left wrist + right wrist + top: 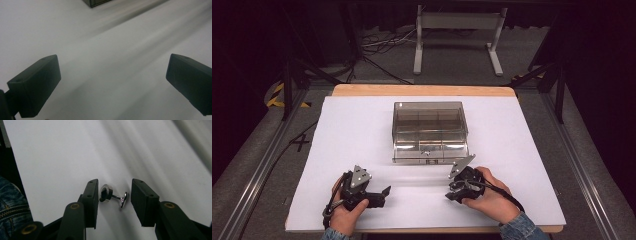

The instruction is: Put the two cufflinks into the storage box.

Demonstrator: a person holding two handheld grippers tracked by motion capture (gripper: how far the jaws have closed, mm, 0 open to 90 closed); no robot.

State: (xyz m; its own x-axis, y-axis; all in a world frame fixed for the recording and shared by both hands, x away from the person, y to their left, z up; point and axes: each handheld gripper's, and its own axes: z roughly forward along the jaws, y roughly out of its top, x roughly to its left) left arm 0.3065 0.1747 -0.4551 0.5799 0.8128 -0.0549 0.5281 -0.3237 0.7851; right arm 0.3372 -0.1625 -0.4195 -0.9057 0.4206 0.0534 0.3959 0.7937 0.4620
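In the right gripper view, the right gripper [113, 197] has its two black jaws partly closed around a small silver cufflink [112, 195] that lies on the white table cover [62, 157]. The cufflink's round, ridged head sits just beside the jaw at 9 o'clock, perhaps touching it. Its short post runs toward 3 o'clock and ends in a flat toggle bar. A narrow gap shows between that bar and the other jaw, so the pads are not pressing from both sides. At the 8 o'clock corner of this view a denim sleeve [12, 205] shows.

In the left gripper view, the left gripper [112, 82] has its jaws spread wide, with bare white cover between them. A dark corner of the clear box [96, 2] peeks in at 12 o'clock.

In the high view, the right gripper [457, 192] sits in the person's right hand [492, 197] near the front edge of the table, at about 5 o'clock from the clear box [430, 131]. The left gripper [384, 195] sits in the left hand [344, 212], at about 7 o'clock from the box, well apart from the right one. The clear box stands shut in the middle of the cover, its small latch facing the person, with inner compartments showing through its lid. The cufflink is too small to make out here.
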